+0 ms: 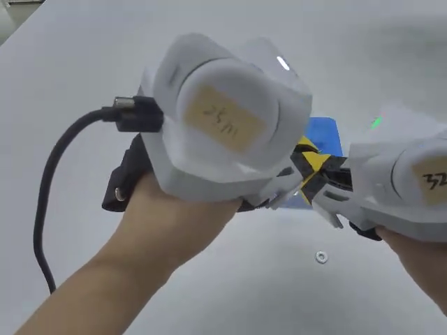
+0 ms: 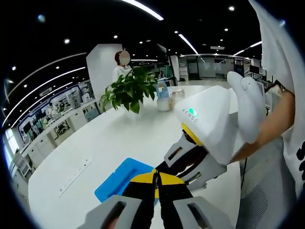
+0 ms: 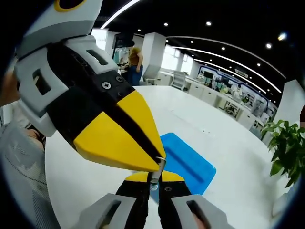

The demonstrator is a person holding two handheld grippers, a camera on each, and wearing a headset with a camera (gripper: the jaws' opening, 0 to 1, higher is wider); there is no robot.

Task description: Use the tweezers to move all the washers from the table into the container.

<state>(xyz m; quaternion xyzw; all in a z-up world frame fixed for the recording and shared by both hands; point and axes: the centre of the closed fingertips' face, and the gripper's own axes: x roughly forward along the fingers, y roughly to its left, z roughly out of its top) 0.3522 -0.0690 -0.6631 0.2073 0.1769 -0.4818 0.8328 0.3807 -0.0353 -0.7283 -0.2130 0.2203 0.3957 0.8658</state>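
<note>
The left gripper (image 2: pixel 155 180) and the right gripper (image 3: pixel 153 181) are held tip to tip above the white table (image 1: pixel 84 56), right in front of the blue container (image 1: pixel 328 134). In the right gripper view, a thin metal piece, taken to be the tweezers (image 3: pixel 156 171), is pinched between that gripper's yellow jaw tips. The left gripper's jaws are seen there coming in from the upper left, pressed together, with their point touching the same metal piece. Whether the left jaws also grip it cannot be told. In the left gripper view its own jaws are seen closed, with only a thin dark sliver between the tips.

One washer (image 1: pixel 321 257) is seen in the head view lying flat on the table, nearer the person than the grippers and well apart from the container. The inside of the container is hidden by the grippers.

A black cable (image 1: pixel 52 167) is plugged into the left gripper's body and hangs in a loop to the left. A potted plant (image 2: pixel 128 90) is seen standing farther back on the table
</note>
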